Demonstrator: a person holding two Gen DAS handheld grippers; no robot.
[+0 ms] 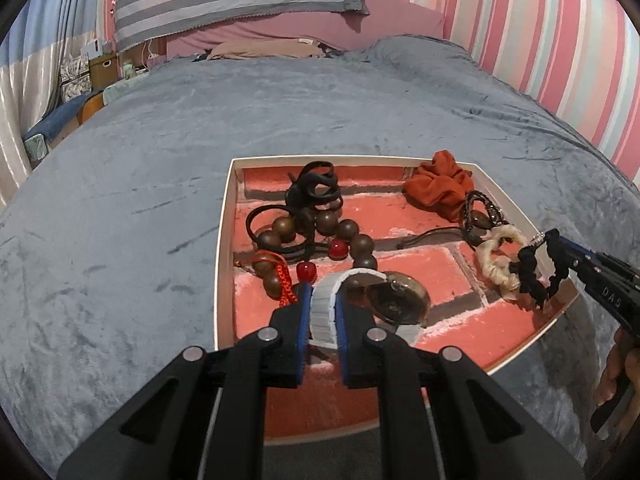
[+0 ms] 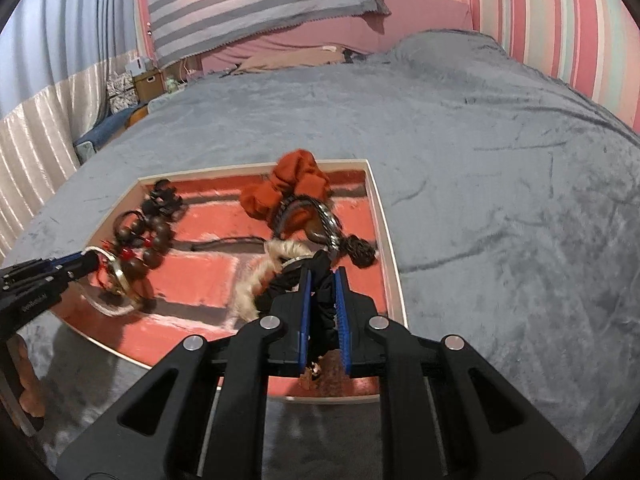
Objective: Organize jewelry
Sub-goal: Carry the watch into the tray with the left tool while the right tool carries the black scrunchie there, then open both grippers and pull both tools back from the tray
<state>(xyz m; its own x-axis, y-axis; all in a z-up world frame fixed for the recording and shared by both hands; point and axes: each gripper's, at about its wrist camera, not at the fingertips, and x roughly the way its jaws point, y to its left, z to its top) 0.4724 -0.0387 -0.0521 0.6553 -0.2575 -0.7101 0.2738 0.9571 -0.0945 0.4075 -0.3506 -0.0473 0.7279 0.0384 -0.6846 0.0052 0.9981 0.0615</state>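
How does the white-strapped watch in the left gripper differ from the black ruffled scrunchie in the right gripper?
The white ribbed watch strap is a flat, stiff band; the black ruffled scrunchie is soft, crinkled fabric. The watch carries a round metal case; the scrunchie has no hard part that shows. The watch is at the near left of the shallow brick-print box, the scrunchie at its right edge. Both are pinched by shut grippers, left and right.

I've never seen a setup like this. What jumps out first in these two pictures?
A shallow tray with a red brick-pattern floor sits on a grey bed, strewn with jewelry: brown beads at its left, an orange scrunchie at its far right corner. Up close, the left gripper pinches a white watch band between blue-padded fingers, while the right gripper is shut on a black scrunchie.
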